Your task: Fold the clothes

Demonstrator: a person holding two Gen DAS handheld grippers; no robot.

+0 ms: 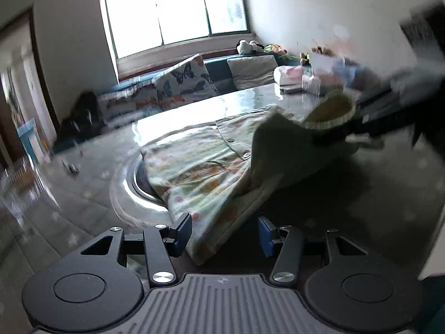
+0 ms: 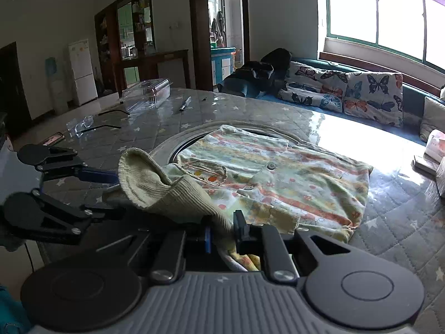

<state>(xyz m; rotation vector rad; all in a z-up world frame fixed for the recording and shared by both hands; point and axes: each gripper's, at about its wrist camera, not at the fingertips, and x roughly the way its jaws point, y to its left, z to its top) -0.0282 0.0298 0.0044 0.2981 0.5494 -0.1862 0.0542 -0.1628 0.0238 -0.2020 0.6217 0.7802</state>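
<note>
The right tool is pinching the cardigan's ribbed sleeve cuff, lifting it inward; the left tool is gaping, empty. Folding is barely starting on the surface.

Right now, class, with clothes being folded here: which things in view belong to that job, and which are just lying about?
Part of the job:
- patterned shirt
- its ribbed cuff
- right gripper, shut on the sleeve
- left gripper, open

Lying about:
- glasses
- pen
- clear plastic box
- phone
</note>
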